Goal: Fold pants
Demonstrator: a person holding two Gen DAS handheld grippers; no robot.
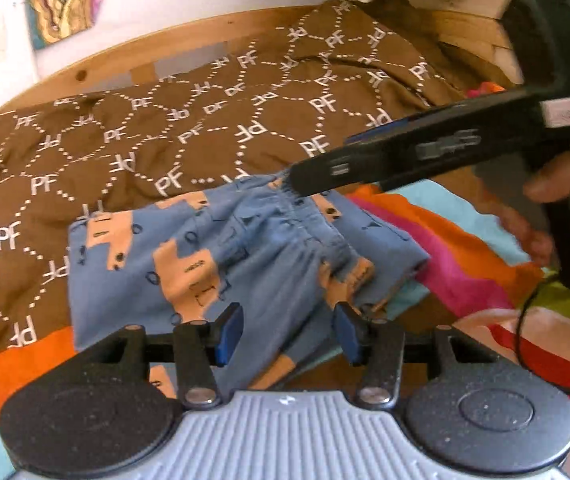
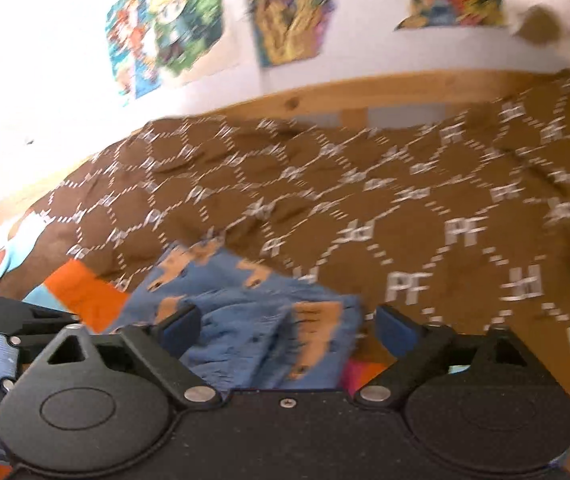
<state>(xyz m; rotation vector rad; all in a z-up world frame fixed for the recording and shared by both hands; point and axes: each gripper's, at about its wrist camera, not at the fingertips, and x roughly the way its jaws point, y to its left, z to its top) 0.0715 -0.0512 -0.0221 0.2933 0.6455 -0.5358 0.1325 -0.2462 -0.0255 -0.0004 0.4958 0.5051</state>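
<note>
Left wrist view: left gripper (image 1: 288,330) spread over blue patterned pants (image 1: 213,256) on brown bedspread (image 1: 125,148); right gripper (image 2: 285,330) likewise spread. Mid-fold, apparently. Next: clamp waistband (image 1: 305,216), carry over.

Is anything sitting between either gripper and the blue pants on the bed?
Nothing visible does. The left gripper is open right over the pants, and the right gripper is open with the fabric directly between its fingers. Only the brown bedspread lies beneath and beyond.
</note>
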